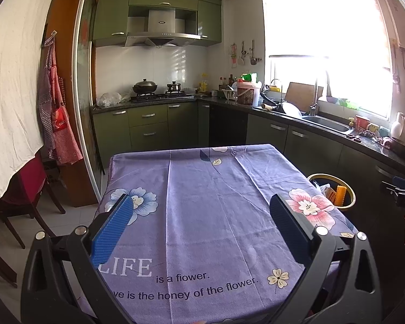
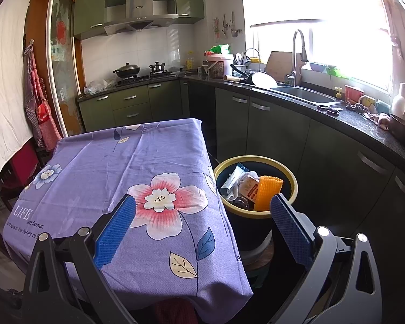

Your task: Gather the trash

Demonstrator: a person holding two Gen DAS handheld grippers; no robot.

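Note:
A dark bin with a yellow rim (image 2: 290, 178) stands on the floor right of the table. It holds an orange foam net (image 2: 267, 193), a white carton (image 2: 249, 187) and wrappers. The left wrist view shows the same bin (image 1: 351, 191) past the table's right edge. My left gripper (image 1: 201, 206) hangs open over the purple flowered tablecloth (image 1: 202, 189) with nothing between its blue pads. Above the table's right edge my right gripper (image 2: 202, 209) is also open and holds nothing; its right finger (image 2: 290, 224) is close to the bin's near rim.
Dark green cabinets and a black counter (image 2: 324, 113) with a sink (image 2: 305, 94) run along the right. A stove with a wok (image 1: 145, 87) is at the back. Aprons (image 1: 58, 124) hang left, above a red chair (image 1: 29, 186). The other gripper's edge (image 1: 403, 191) shows far right.

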